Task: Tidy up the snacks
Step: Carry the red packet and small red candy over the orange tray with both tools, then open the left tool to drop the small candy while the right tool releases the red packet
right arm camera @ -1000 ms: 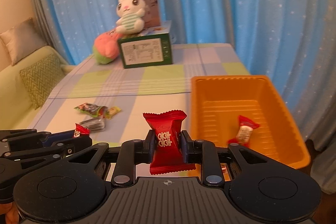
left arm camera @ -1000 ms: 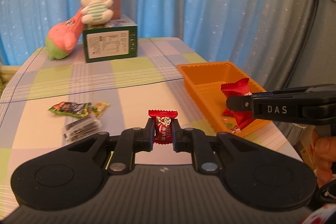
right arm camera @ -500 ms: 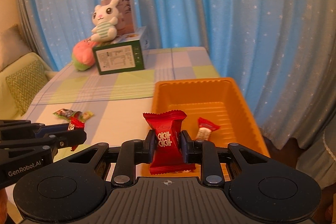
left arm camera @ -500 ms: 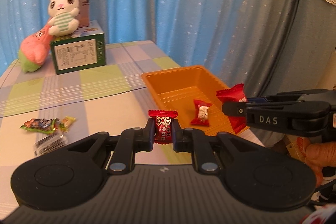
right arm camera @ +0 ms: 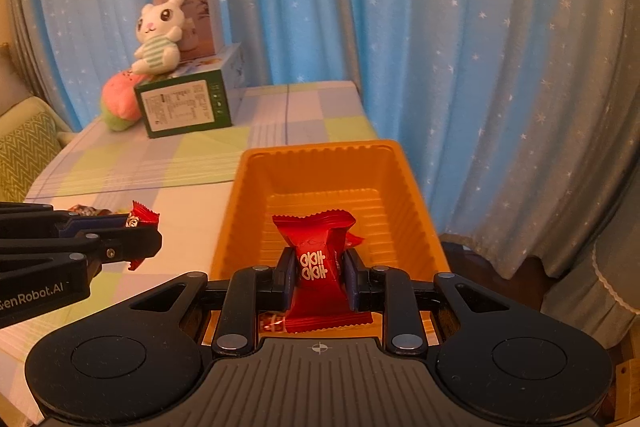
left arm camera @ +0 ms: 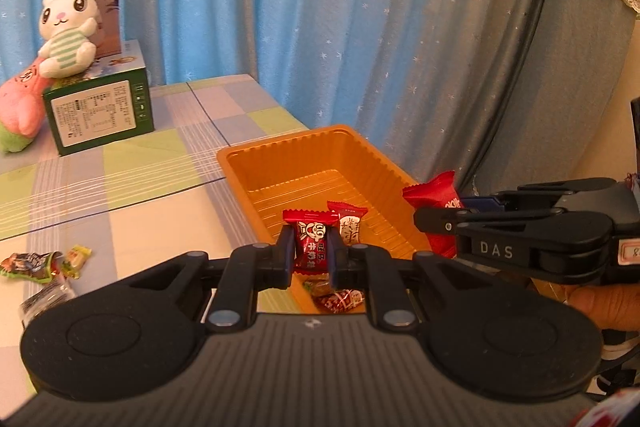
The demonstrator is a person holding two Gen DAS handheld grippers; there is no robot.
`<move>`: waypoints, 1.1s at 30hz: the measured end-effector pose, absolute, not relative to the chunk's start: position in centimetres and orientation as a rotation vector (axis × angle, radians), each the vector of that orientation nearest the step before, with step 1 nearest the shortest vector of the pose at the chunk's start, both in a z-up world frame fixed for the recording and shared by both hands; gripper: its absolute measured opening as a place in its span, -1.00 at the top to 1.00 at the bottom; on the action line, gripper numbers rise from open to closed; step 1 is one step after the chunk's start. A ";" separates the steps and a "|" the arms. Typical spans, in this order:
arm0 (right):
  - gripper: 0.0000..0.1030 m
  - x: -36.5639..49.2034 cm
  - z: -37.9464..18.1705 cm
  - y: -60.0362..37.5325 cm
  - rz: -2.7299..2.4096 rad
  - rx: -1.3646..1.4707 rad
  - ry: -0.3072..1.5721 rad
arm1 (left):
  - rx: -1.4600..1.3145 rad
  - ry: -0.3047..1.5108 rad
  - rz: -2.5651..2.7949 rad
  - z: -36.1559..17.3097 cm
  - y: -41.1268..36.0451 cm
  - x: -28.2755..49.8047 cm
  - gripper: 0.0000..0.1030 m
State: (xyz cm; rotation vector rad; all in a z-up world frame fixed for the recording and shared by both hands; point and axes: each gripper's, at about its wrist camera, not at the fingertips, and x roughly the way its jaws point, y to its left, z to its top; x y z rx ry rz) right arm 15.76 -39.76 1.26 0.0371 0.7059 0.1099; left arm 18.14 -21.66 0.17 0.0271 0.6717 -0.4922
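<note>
Behind everything hangs a blue star-dotted curtain (left arm camera: 320, 7), and below it my bench (left arm camera: 132, 187) stretches out under a checked cloth of green, lilac and cream. At its far end sits a green box (left arm camera: 100, 115) with a white plush rabbit (left arm camera: 66, 31) on top and a pink and green plush (left arm camera: 18, 107) leaning beside it. Nearer, along the bench's right edge, stands the orange tray (right arm camera: 332, 155), already holding a few wrapped sweets on its ribbed floor. My right jaws (right arm camera: 320, 273) are clamped on a red snack packet (right arm camera: 318, 259) with white lettering, held over the near end of the tray. My left jaws (left arm camera: 310, 255) are pinched tight on a small red candy (left arm camera: 310, 247), at the tray's near left rim. A white-and-red sweet (left arm camera: 349, 223) lies in the tray just past it. Off to the left, three loose wrappers (left arm camera: 44, 267) lie on the bench, well apart from the tray.
</note>
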 end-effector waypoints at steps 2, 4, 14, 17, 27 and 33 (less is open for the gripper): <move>0.50 16.0 1.1 -40.2 0.106 0.039 0.709 | 0.027 0.677 -0.498 0.0 -21.9 18.6 0.72; 0.50 16.4 1.0 -40.6 0.101 0.042 0.712 | 0.026 0.683 -0.502 -0.3 -22.2 19.2 0.72; 0.50 18.4 -0.3 -42.6 0.085 0.071 0.739 | 0.056 0.707 -0.519 -1.7 -24.0 22.0 0.72; 0.50 19.2 -0.9 -42.9 0.081 0.082 0.751 | 0.069 0.713 -0.528 -2.2 -24.6 22.7 0.72; 0.50 21.2 -2.5 -43.6 0.071 0.113 0.783 | 0.044 0.760 -0.564 -3.7 -25.9 25.4 0.70; 0.50 21.4 -2.8 -44.0 0.067 0.127 0.789 | 0.035 0.785 -0.547 -4.5 -25.3 26.2 0.44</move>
